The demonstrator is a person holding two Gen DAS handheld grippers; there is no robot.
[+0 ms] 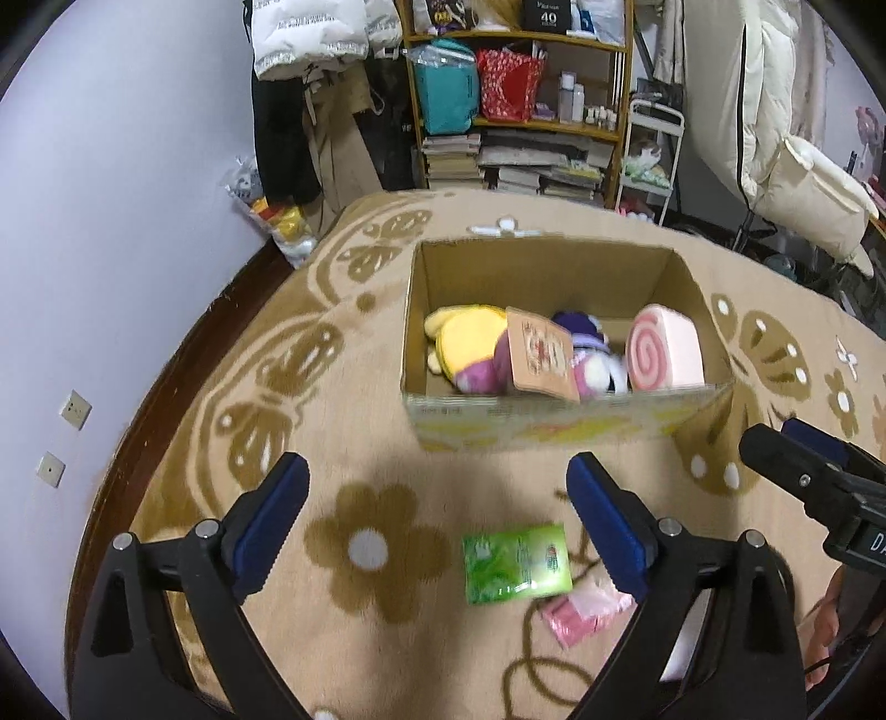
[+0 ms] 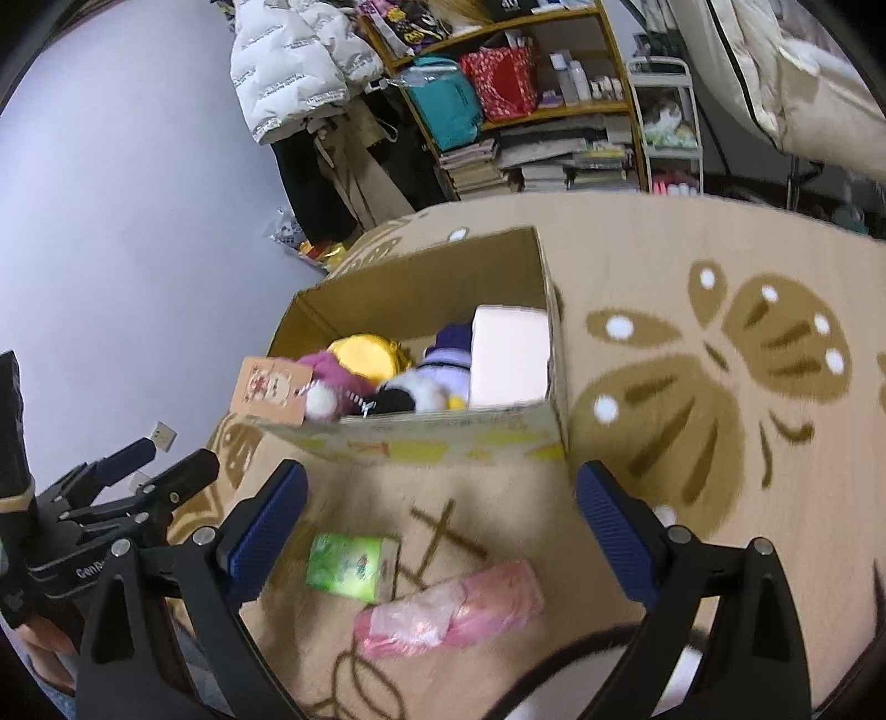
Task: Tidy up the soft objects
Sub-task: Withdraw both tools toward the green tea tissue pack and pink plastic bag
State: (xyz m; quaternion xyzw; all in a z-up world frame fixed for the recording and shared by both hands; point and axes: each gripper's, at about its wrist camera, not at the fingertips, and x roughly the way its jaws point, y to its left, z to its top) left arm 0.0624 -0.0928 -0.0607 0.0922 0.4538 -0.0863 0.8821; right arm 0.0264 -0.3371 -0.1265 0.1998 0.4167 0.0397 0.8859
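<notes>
Black box (image 1: 547, 15), top shelf, upper middle of the left wrist view: the number "40" in white; smaller lines above and below it too small to read.
Right claw's body (image 1: 864, 540), right edge of the left wrist view: white letters starting "DA", the rest cut off.
Left claw's body (image 2: 83, 570), lower left of the right wrist view: white letters "GenR", the rest hidden.
White jacket (image 2: 293, 72), upper left of the right wrist view: bands of repeated print, too small to read.
Carton (image 1: 554, 423) front, card tag (image 1: 545, 354), green pack (image 1: 515, 562): print blurred, unreadable.
</notes>
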